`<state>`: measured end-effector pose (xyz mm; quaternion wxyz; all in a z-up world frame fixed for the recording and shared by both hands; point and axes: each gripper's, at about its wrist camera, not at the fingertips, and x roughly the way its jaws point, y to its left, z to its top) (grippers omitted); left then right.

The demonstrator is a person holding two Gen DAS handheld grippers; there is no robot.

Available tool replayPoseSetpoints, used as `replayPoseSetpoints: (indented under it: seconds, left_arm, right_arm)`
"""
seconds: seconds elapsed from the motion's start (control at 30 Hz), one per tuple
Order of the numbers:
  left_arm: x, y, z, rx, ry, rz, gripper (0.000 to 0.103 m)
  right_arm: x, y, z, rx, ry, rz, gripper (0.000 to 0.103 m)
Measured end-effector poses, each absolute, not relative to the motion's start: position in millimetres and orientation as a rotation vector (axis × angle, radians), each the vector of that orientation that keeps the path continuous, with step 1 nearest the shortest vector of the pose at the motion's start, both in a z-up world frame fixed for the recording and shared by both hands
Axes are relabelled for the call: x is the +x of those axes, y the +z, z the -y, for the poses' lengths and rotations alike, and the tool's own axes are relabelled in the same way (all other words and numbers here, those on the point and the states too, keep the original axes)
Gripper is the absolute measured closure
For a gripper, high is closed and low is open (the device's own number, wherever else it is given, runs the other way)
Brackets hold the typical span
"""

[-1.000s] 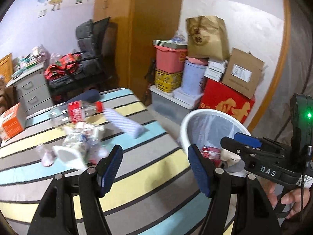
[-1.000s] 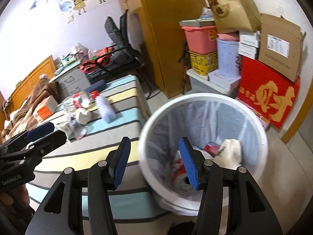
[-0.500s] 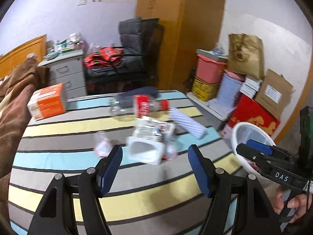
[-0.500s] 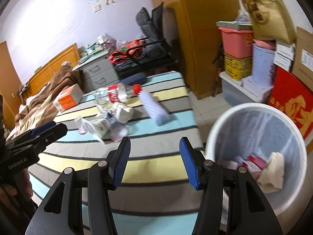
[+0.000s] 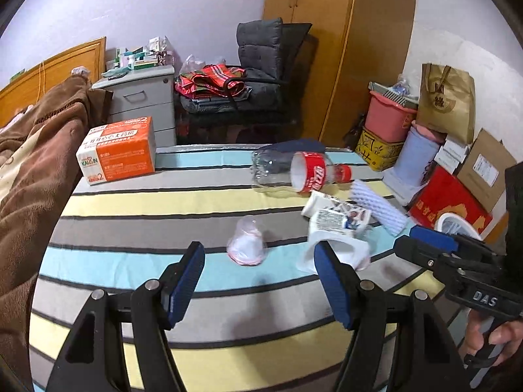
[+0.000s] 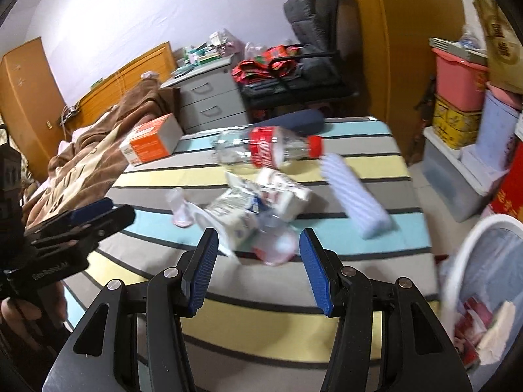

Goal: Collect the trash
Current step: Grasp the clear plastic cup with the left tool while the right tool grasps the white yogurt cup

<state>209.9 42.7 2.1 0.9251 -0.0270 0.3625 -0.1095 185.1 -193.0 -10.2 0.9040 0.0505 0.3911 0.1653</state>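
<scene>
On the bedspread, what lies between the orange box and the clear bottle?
Nothing: between the orange box and the clear bottle only bare striped bedspread shows, in the left wrist view.

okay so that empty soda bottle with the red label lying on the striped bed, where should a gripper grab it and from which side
Grip the soda bottle at its slimmer shoulder between the red label and the red cap, coming down from above with the fingers straddling its length. It lies on its side across the stripes, and the clear body looks wide for the jaws, so the narrow end probably seats better.

Your right gripper (image 6: 258,261) hangs with jaws apart and empty over crumpled wrappers (image 6: 251,209) on the striped bed (image 6: 261,313); the white bin (image 6: 470,261) stands right.
</scene>
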Motion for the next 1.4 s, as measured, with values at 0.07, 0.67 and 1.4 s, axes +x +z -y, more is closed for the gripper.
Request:
replayPoseSetpoints:
  seconds: [0.07,0.67,1.4]
  left_arm:
    - [217.7,-4.4,-47.8,-0.069,-0.234,-0.767,0.032]
    - [265.7,-33.1,-55.5,-0.095,-0.274,-0.847,0.032]
    - [281.1,-49.1,-44.8,-0.081,-0.310,-0.887,0.068]
  right_arm:
    - [185.4,-12.9,187.6,0.082,0.355,-0.807,0.049]
    - [205.4,-33.7,159.0,-0.050,0.319,-0.832,0.073]
    - [200.5,-34.0,162.6,-0.068,0.268,-0.806,0.091]
